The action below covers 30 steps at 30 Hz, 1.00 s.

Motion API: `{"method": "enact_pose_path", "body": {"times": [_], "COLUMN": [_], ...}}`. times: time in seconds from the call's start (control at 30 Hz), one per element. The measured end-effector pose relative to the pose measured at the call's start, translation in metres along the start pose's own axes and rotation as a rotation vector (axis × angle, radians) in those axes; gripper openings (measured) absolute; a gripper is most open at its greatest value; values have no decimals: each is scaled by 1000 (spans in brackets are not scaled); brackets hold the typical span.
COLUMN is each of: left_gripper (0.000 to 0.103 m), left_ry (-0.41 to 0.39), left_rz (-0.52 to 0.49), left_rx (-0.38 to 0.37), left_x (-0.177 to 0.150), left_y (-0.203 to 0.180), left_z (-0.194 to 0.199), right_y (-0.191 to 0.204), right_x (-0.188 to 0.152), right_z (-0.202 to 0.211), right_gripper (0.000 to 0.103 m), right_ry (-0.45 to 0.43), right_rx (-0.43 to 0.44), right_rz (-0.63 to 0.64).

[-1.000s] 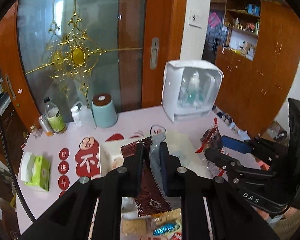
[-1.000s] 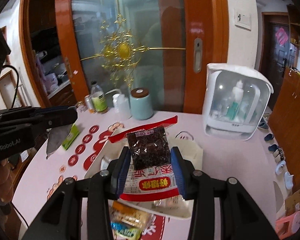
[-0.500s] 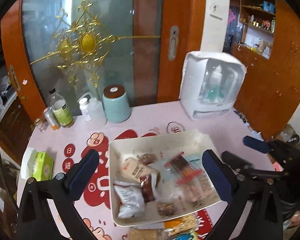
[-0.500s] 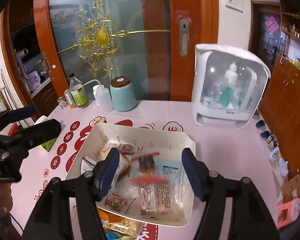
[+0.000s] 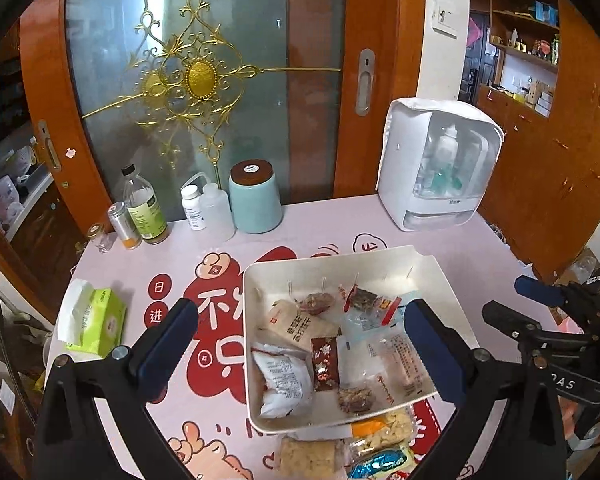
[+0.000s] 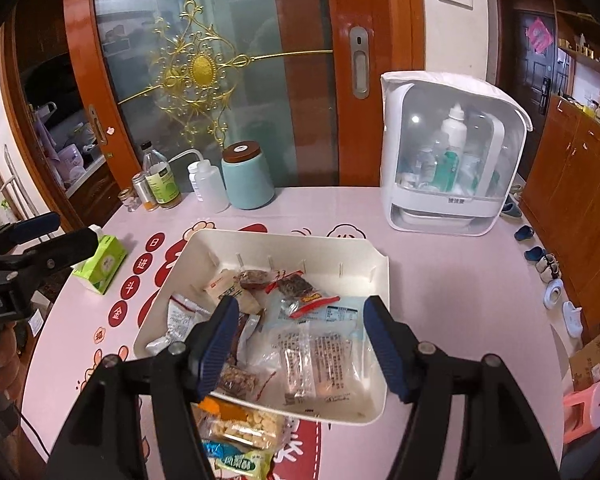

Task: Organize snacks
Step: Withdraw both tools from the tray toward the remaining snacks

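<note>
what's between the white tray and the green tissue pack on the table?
Nothing stands there: only bare printed tablecloth with red characters separates the white tray from the green tissue pack. Both wrist views show it, the right most clearly.

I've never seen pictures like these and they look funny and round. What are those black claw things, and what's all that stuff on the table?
Those claws are two grabbing tools that a person holds, one in each hand. Each carries a small round-eyed camera, so you get one picture from each tool. The left gripper and right gripper both stand open and hold nothing; their jaws have just been opening. Under them, a white tray holds snack packets. More snacks lie beside it on the pink table, with a tissue box nearby.
</note>
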<state>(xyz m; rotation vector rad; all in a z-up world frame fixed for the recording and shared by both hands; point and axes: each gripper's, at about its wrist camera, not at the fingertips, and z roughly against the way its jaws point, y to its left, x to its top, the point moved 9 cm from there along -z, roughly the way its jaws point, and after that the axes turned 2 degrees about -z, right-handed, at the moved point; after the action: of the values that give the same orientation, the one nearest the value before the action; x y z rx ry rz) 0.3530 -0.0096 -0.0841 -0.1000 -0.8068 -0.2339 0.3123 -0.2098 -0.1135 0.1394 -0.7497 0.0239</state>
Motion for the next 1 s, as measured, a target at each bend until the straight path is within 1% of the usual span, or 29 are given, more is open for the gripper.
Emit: {"method": "enact_pose_path", "body": {"times": [0.2, 0.27, 0.3, 0.4, 0.6, 0.7, 0.83, 1.0], "left_gripper": [102, 102, 102, 102, 102, 102, 102, 102], "left_ry": [16, 23, 24, 34, 77, 122, 191, 305], "left_rz": [-1, -5, -6, -9, -15, -17, 9, 22], "left_rx": [-13, -20, -23, -34, -53, -58, -61, -84], "left_x": [-22, -32, -37, -54, -95, -119, -152, -194], "left_y": [-7, -11, -12, -17, -27, -27, -23, -18], "left_z": [17, 24, 28, 38, 51, 48, 36, 6], "right_y": [6, 8, 8, 10, 17, 20, 22, 25], "right_x": [-28, -41, -45, -65, -110, -136, -165, -199], "right_z": [19, 23, 25, 32, 34, 29, 20, 3], "right_gripper": [66, 72, 73, 74, 74, 74, 74, 74], "right_ry": [16, 32, 35, 50, 117, 165, 216, 286], "right_rx": [30, 40, 41, 44, 77, 100, 109, 106], "right_rz": [17, 24, 27, 45, 67, 62, 56, 48]}}
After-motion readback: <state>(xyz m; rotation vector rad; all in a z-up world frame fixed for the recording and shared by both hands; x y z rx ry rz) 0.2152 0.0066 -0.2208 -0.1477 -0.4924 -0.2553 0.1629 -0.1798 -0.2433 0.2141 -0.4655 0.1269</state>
